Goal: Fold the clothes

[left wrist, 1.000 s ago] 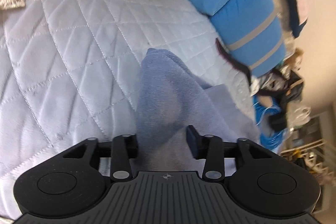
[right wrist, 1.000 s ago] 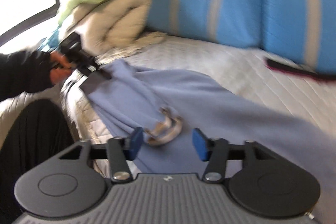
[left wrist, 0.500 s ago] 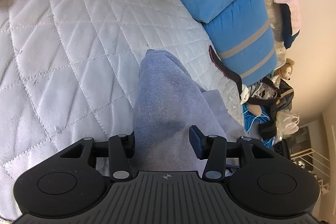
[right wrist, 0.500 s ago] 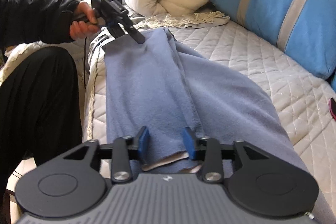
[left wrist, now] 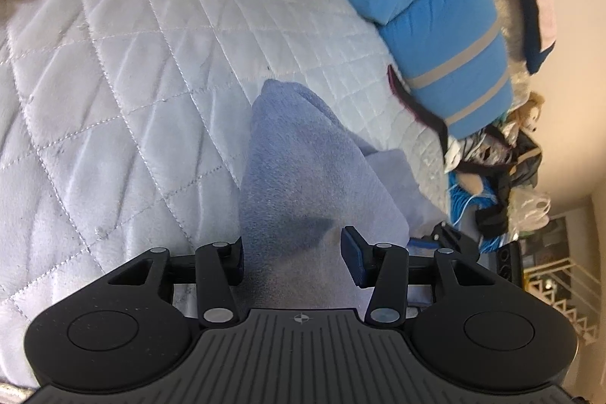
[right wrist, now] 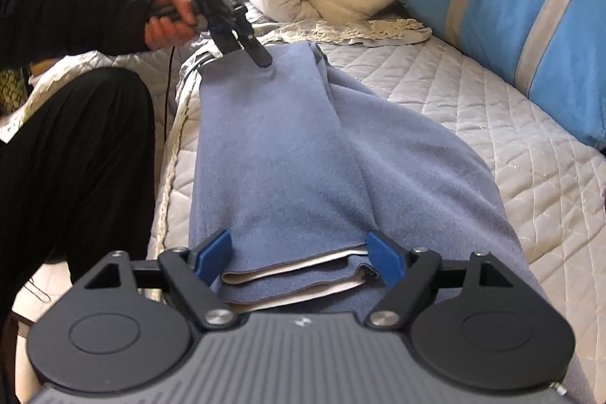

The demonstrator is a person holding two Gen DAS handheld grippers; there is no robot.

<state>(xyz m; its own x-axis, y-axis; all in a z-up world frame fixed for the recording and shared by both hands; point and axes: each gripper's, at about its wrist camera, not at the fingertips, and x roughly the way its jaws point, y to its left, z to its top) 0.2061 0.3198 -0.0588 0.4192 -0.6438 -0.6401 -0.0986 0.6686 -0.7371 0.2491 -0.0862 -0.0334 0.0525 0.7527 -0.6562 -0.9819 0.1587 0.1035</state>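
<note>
blue garment (right wrist: 303,154) lies doubled lengthwise on the bed (right wrist: 492,108). right gripper (right wrist: 299,252) jaws wide apart round its layered end, not pinching. left gripper (left wrist: 291,252) jaws parted, cloth between. looks mid-fold; next prob needs both ends pinched & brought together.
</note>
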